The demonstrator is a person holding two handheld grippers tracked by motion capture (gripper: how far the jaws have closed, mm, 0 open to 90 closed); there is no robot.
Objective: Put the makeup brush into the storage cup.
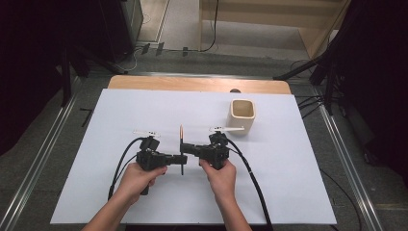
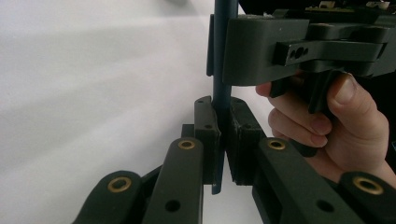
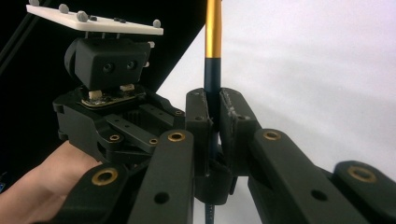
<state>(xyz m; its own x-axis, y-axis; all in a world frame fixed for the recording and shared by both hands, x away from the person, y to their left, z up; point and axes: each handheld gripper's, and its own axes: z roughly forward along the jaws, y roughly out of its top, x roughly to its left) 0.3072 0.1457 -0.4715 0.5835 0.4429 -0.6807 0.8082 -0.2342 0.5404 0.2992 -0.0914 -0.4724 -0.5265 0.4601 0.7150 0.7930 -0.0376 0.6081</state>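
A thin pen with a dark blue body [image 2: 221,88] and a gold end [image 3: 213,28] stands roughly upright over the white sheet, seen as a short stick [image 1: 182,139] in the high view. My left gripper [image 1: 180,159] is shut on its lower part, the jaws pressed against the blue body [image 2: 223,140]. My right gripper [image 1: 185,147] is shut on the same pen just above [image 3: 212,119]; the gold end rises past its jaws. The two grippers point at each other, almost touching. Each is held by a hand.
A cream square cup [image 1: 242,116] stands open-topped on the white sheet [image 1: 144,202], behind and to the right of the grippers. Beyond the sheet runs the table's wooden far edge [image 1: 192,84]. Black cables [image 1: 255,187] trail back from both grippers.
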